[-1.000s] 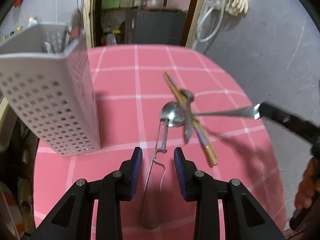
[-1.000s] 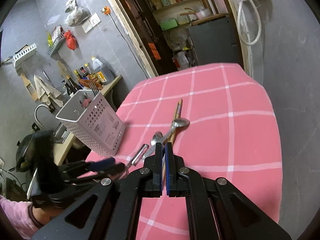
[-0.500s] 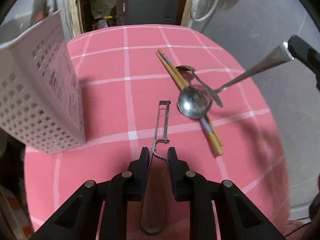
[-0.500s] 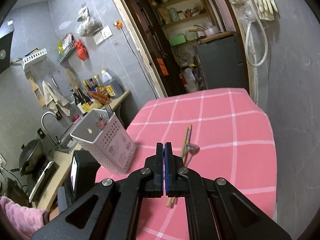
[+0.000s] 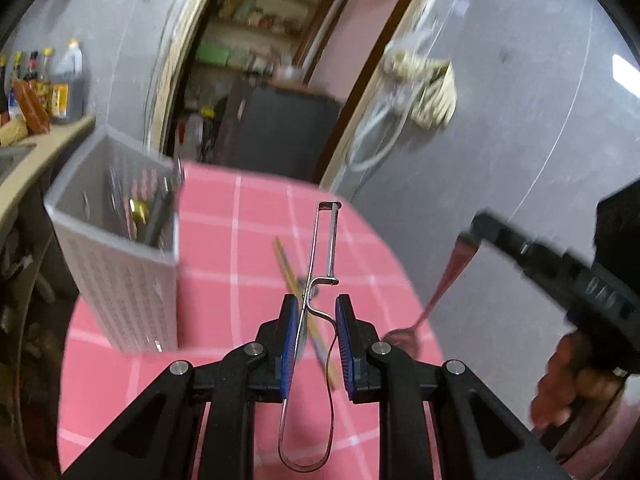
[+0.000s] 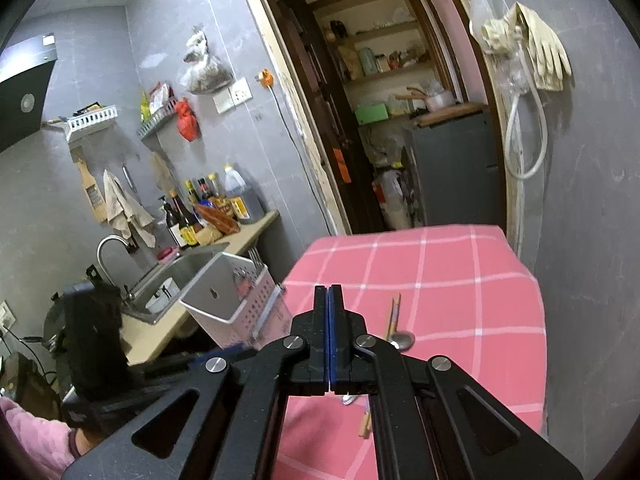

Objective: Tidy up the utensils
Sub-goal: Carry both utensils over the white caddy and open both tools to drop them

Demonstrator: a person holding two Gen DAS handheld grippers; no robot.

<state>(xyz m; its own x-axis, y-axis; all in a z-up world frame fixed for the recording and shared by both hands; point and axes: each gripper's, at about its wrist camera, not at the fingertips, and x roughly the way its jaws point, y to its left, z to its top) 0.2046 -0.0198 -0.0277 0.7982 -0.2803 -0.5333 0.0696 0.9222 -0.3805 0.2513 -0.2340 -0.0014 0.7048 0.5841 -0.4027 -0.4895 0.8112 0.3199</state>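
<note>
My left gripper [image 5: 316, 322] is shut on a wire-handled metal peeler [image 5: 326, 256] and holds it lifted above the pink checked table [image 5: 240, 248], blade end pointing away. My right gripper [image 6: 329, 300] is shut on the handle of a large metal spoon [image 5: 436, 300], which hangs bowl-down at the right of the left wrist view; the spoon is hidden in its own view. A grey perforated utensil holder [image 5: 116, 248] stands at the left with utensils inside; it also shows in the right wrist view [image 6: 236, 308]. Wooden chopsticks [image 6: 394, 316] and a small spoon [image 6: 402, 340] lie on the table.
A counter with a sink [image 6: 172, 280] and bottles [image 6: 208, 208] lies left of the table. A grey wall [image 5: 520, 140] borders the table's right edge. A doorway with shelves [image 6: 392, 100] is behind the table.
My left gripper has lifted the peeler off the table and tilted up. My right gripper has raised the big spoon clear of the chopsticks and the small spoon.
</note>
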